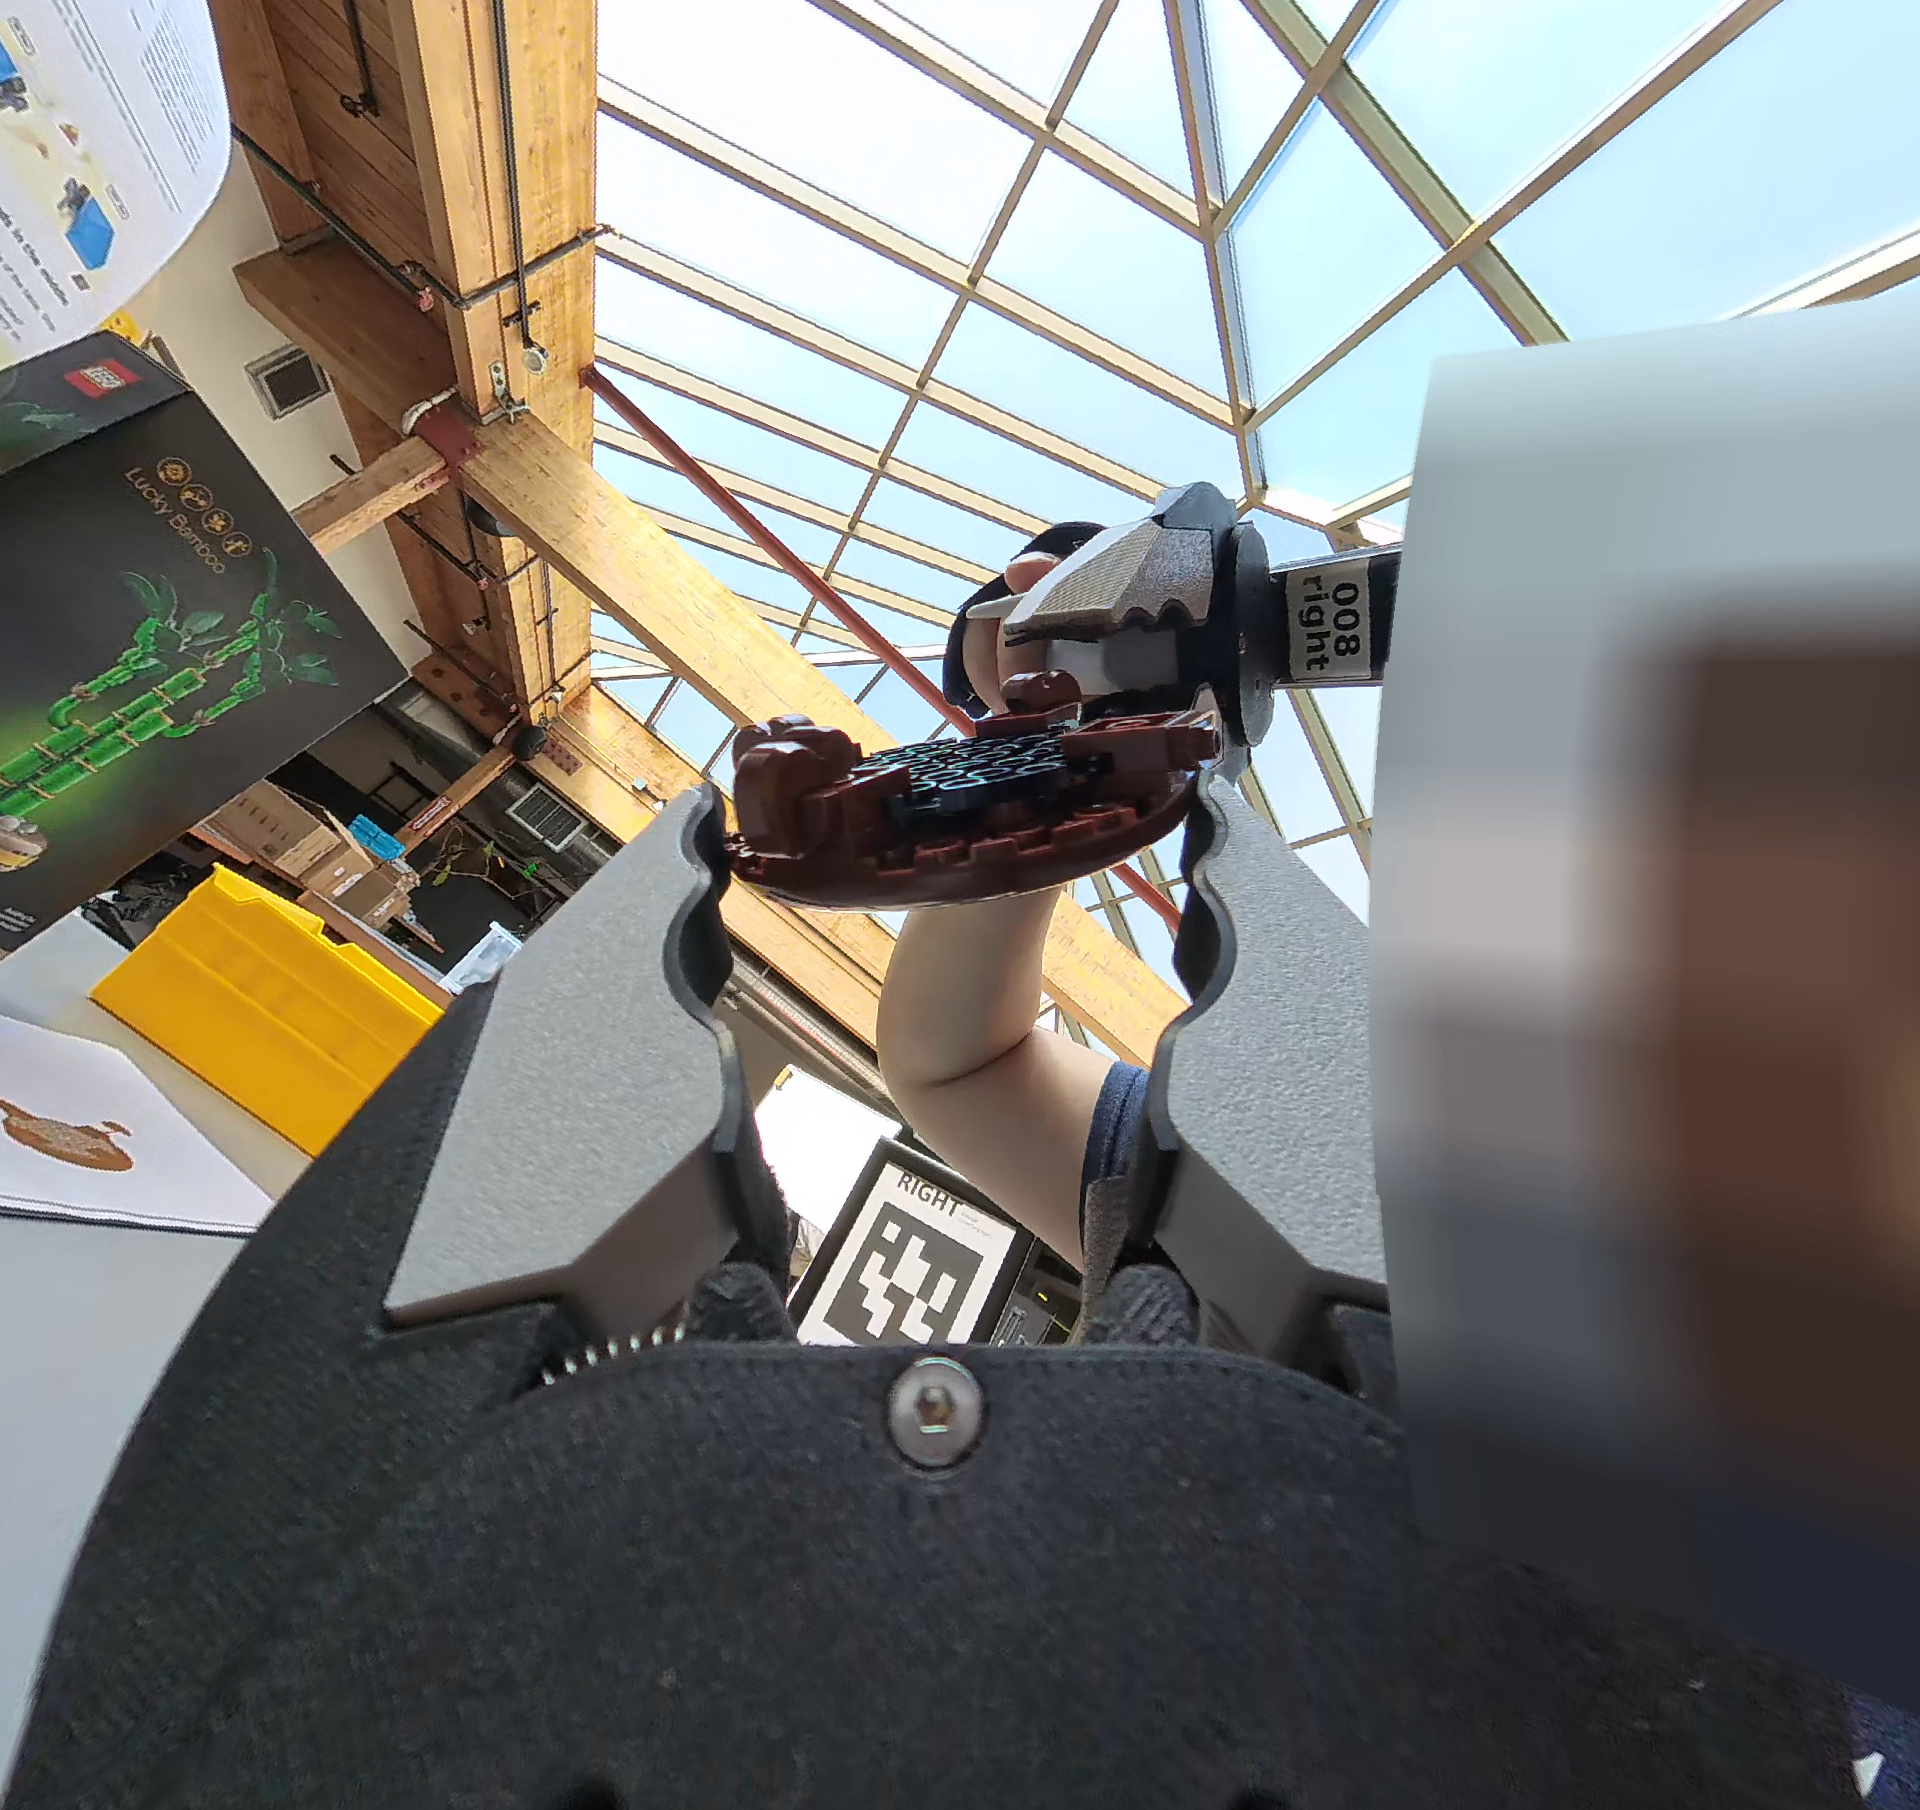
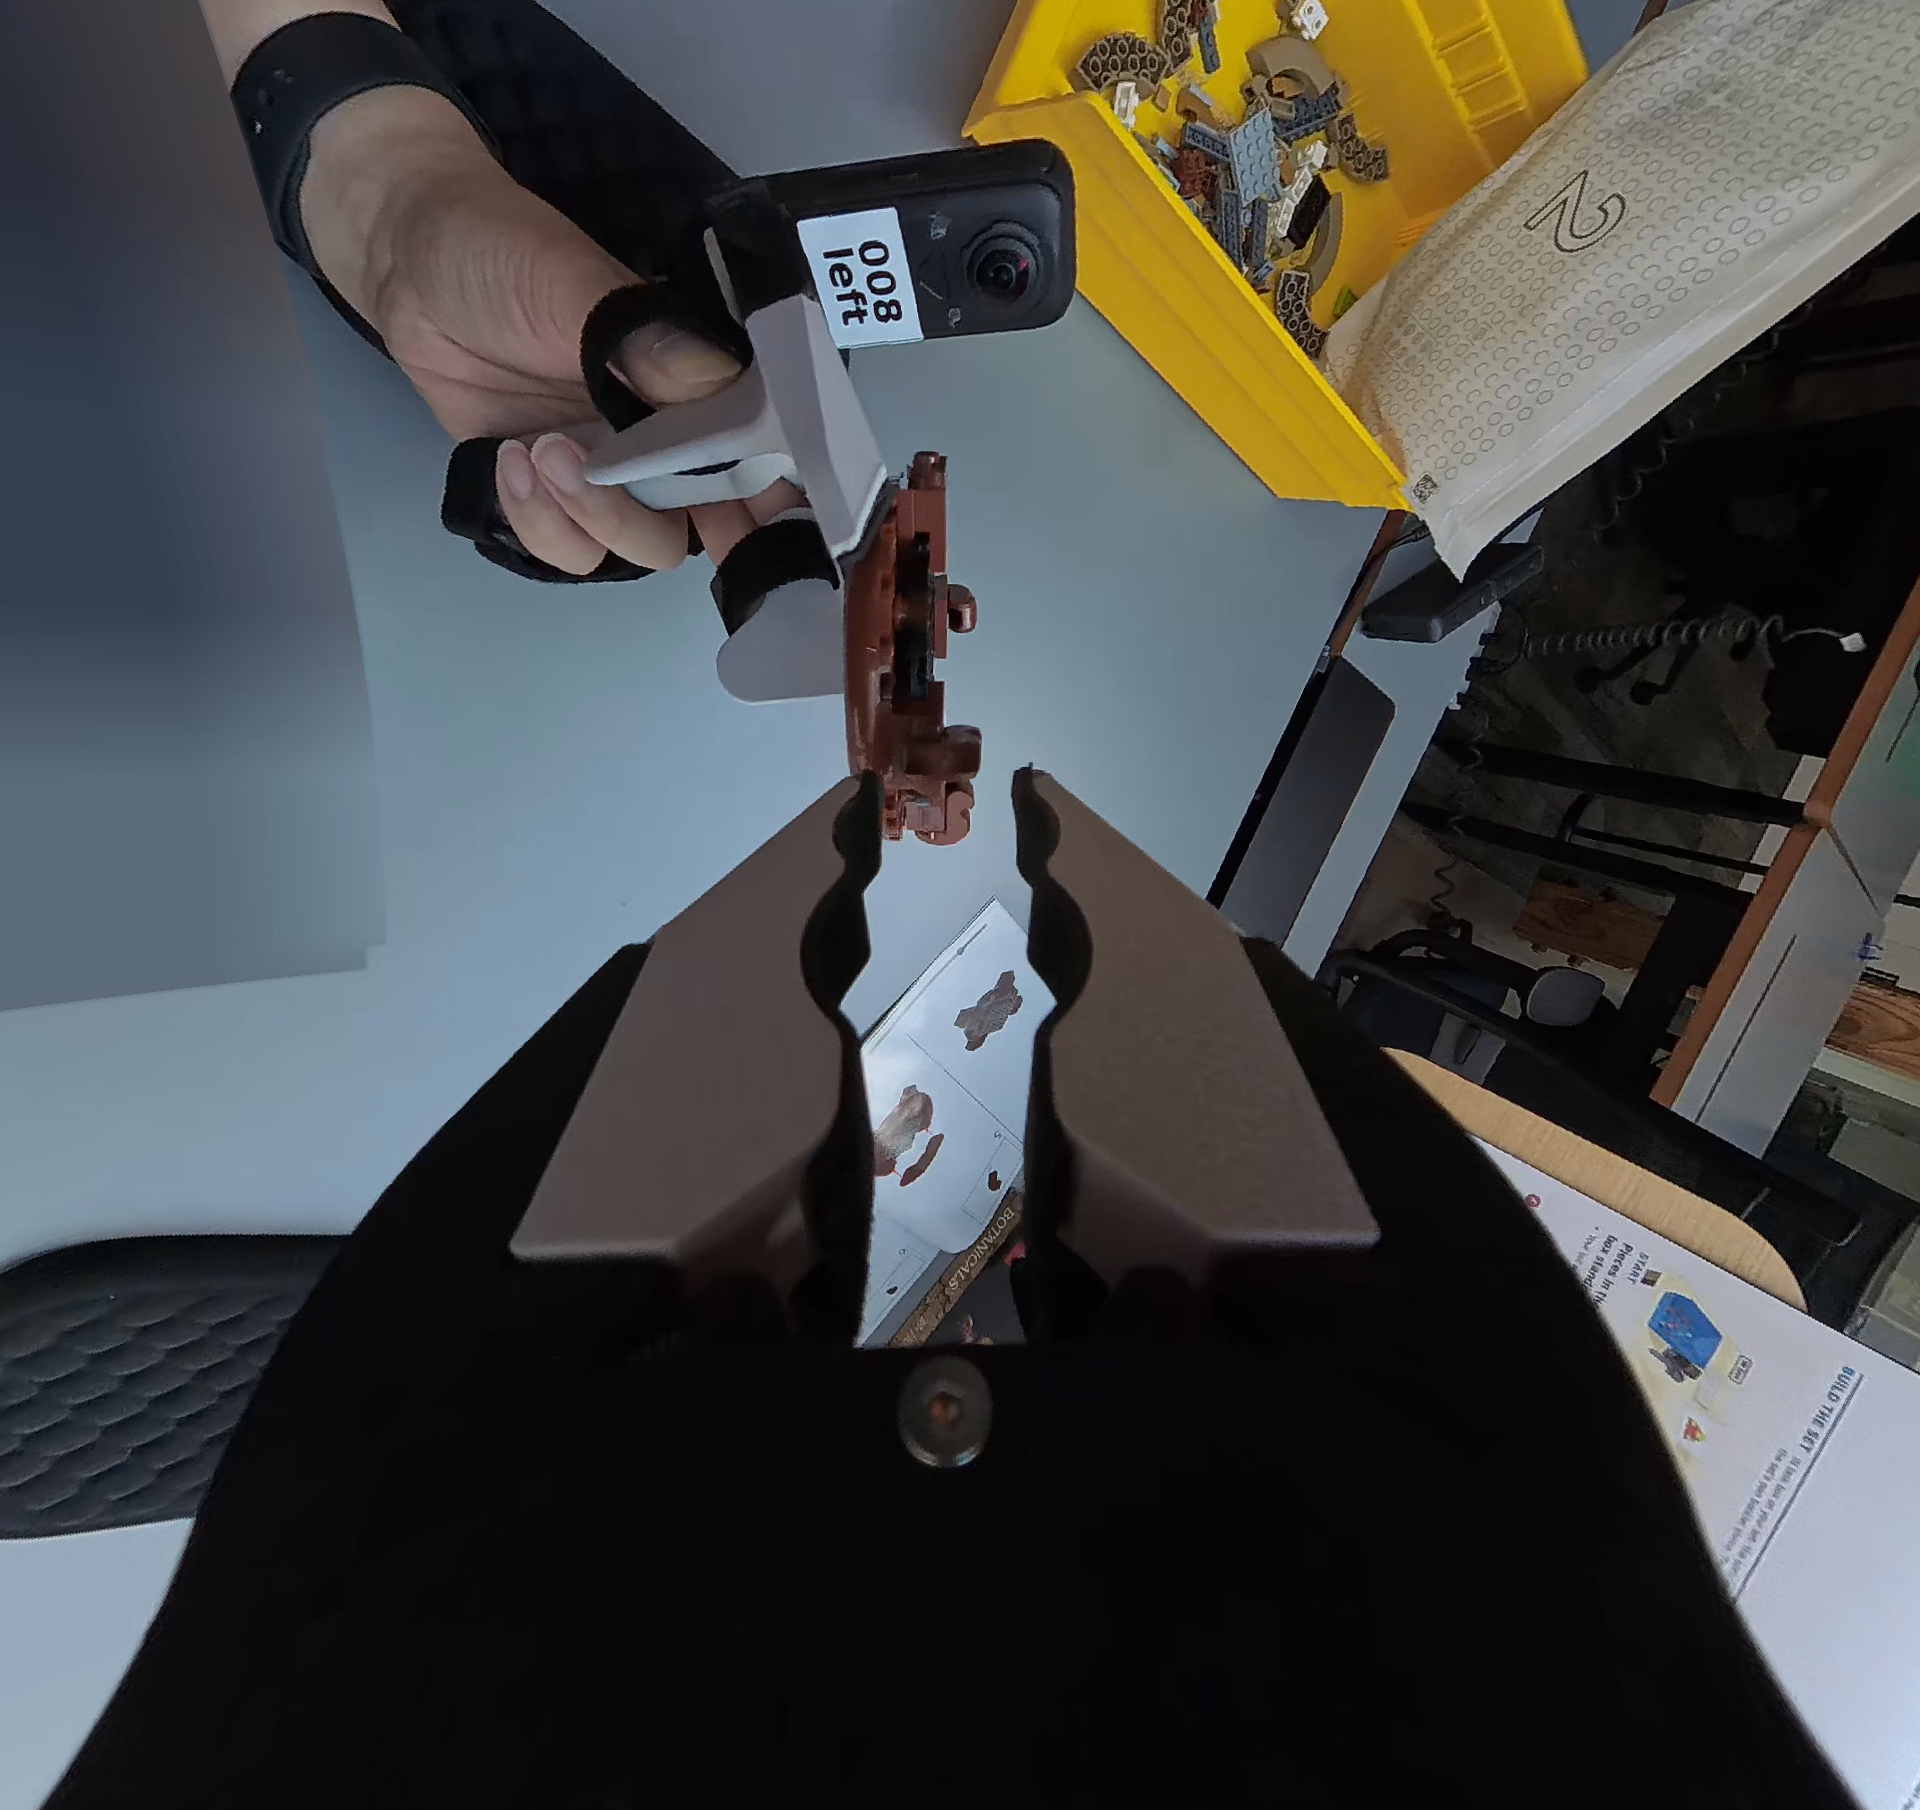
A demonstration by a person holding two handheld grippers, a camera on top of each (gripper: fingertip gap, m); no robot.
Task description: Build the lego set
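A brown lego assembly (image 1: 935,804), a round brown base with black plates on it, is clamped across its width between the fingertips of my left gripper (image 1: 951,810), raised off the table. It also shows edge-on in the right wrist view (image 2: 899,638), held by the left gripper (image 2: 852,597). My right gripper (image 2: 945,789) is open, with the knobbly brown end of the assembly (image 2: 935,794) between its tips, against the left finger only. In the left wrist view the right gripper (image 1: 1039,659) sits at the far side of the assembly beside a small brown piece (image 1: 1044,688).
A yellow bin (image 2: 1174,306) of loose bricks stands on the grey table (image 2: 1091,565); it also shows in the left wrist view (image 1: 260,1002). A paper bag (image 2: 1610,233), an open instruction booklet (image 2: 956,1085), a printed sheet (image 2: 1766,1448) and the dark set box (image 1: 156,638) lie around. A forearm (image 1: 966,991) is behind the assembly.
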